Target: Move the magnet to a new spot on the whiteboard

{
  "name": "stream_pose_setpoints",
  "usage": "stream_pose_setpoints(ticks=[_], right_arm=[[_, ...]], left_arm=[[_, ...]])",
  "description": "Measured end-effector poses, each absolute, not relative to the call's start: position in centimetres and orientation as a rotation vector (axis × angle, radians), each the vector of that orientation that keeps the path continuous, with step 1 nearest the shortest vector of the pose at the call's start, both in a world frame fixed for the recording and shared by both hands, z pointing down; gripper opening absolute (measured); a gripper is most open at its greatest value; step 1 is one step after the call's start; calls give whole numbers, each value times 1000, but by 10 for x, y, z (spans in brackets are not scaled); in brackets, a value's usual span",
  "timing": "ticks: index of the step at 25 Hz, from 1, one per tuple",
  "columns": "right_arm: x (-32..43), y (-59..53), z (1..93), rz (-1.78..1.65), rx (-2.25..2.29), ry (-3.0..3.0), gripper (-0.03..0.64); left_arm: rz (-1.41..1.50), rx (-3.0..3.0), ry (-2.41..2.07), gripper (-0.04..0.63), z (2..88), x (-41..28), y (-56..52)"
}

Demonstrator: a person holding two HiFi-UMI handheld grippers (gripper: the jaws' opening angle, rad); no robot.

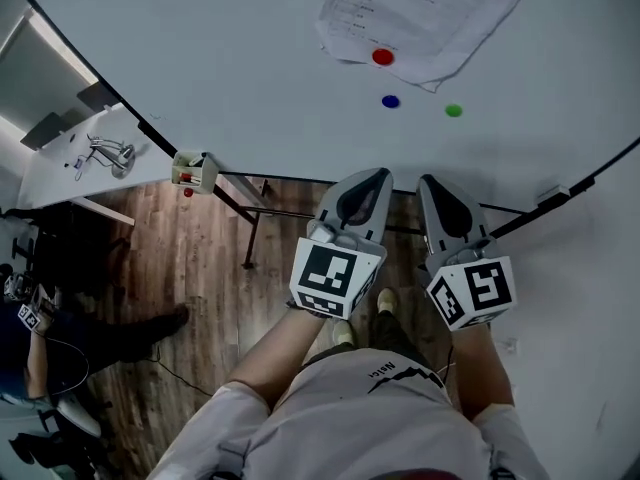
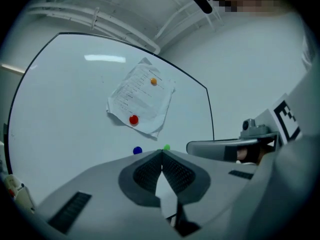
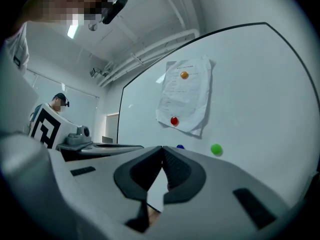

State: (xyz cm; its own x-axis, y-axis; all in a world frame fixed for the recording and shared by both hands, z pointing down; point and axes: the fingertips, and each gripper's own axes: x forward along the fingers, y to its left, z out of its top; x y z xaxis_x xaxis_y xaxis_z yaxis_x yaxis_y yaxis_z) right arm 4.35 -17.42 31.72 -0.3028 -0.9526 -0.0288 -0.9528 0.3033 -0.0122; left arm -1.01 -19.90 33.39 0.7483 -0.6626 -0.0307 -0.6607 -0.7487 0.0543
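Observation:
A whiteboard [image 1: 220, 58] stands in front of me with a crumpled sheet of paper [image 1: 420, 13] pinned by a red magnet [image 1: 382, 57]. An orange magnet [image 2: 153, 82] holds the sheet's top. Below the sheet sit a blue magnet [image 1: 390, 101] and a green magnet [image 1: 453, 111] on the bare board. My left gripper [image 1: 377, 173] and right gripper [image 1: 428, 180] hang side by side below the board's lower edge, apart from the magnets. Both are shut, tips touching, with nothing between them. The left gripper [image 2: 162, 151] and the right gripper [image 3: 162, 148] point up at the board.
A marker tray [image 1: 195, 171] with a red item sits at the board's lower left edge. A white desk [image 1: 70, 173] with cables stands at far left over wooden floor. A person sits at lower left [image 1: 40, 348]. The board's stand legs [image 1: 250, 228] cross below.

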Motion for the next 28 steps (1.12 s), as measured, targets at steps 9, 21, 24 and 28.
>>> stream_pose_setpoints(ticks=[9,21,24,28], right_arm=[[63,-227,302,38,-1680,2569,14],[92,-261,308,13,-1560,2640,14],[99,-266,307,12,-1529,2655,14],[105,-270,306,13,-1493,2668,14]], left_arm=[[-7,2891,-1352,11,328,7,-259],[48,2801,-1643,117,347,30,-312],[40,2765,-1709,126,350,32,-320],[36,2730,-1781,130,351,33,-328]])
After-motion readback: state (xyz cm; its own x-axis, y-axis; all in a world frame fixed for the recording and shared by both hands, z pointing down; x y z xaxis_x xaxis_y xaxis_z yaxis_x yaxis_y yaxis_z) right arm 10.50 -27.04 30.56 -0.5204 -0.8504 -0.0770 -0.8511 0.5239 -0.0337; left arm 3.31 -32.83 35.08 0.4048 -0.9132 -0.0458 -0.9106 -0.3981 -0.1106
